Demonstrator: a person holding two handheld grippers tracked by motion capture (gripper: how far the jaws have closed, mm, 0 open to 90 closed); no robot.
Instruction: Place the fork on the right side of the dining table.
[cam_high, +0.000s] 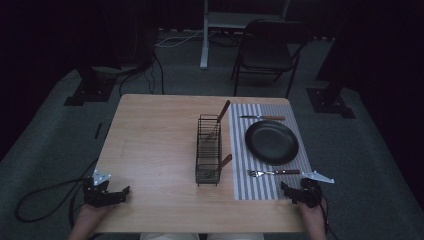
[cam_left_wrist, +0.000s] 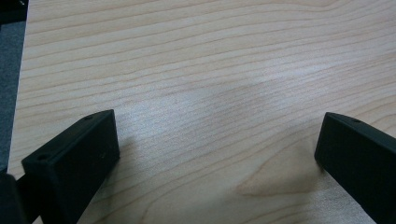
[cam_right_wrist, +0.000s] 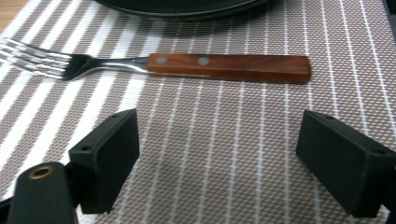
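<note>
Just ahead, wooden-handled steel fork (cam_right_wrist: 154, 64) flat on ribbed striped placemat (cam_right_wrist: 224, 140).

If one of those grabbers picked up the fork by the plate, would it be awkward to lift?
Probably somewhat. The fork lies flat on the striped placemat, so jaws would have little height to close on. Its wooden handle looks flat-sided and matte, likely less slippery than the shiny metal neck. Gripped at the handle's end, it may tilt tines-down. It looks stiff, and unlikely to roll.
</note>
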